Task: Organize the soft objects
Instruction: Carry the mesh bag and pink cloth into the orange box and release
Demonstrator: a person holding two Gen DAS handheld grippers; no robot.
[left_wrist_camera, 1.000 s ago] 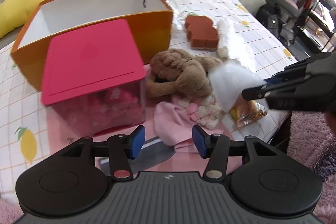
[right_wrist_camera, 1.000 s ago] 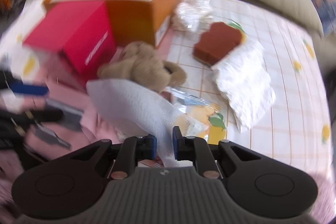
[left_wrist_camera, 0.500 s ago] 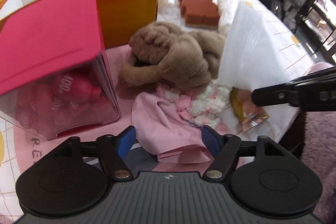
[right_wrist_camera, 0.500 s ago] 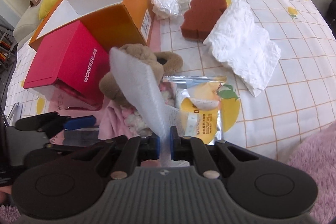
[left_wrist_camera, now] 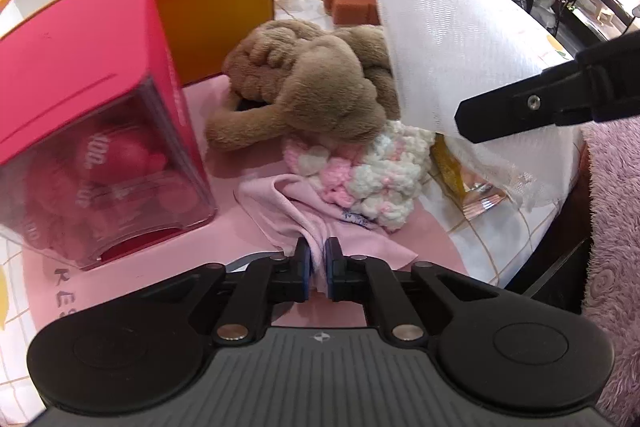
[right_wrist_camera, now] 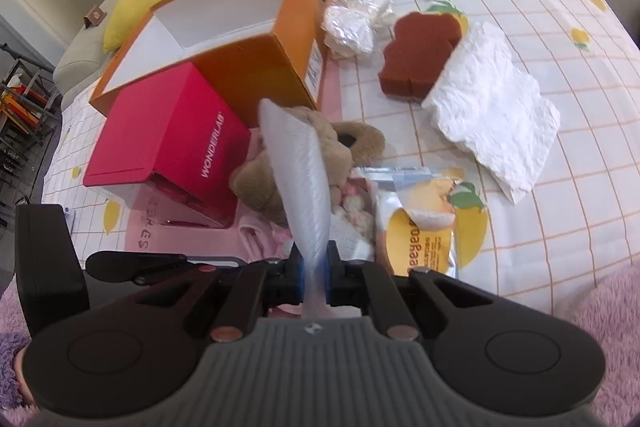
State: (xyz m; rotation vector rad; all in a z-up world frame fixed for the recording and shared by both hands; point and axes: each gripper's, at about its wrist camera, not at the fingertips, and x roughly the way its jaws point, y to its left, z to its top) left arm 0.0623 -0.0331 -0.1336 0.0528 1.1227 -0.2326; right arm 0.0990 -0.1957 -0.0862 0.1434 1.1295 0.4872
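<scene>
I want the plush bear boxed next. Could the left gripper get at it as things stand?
Probably not yet. The left gripper has just closed on the pink cloth, so it is occupied. The brown plush bear lies just beyond, uncovered on top, with the knitted piece against it.

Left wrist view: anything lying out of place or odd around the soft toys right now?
Yes. A yellow snack packet lies among the soft things, partly under the white foam sheet held by the right gripper. The plush bear lies slumped over the knitted piece. The orange box holds nothing visible.
</scene>
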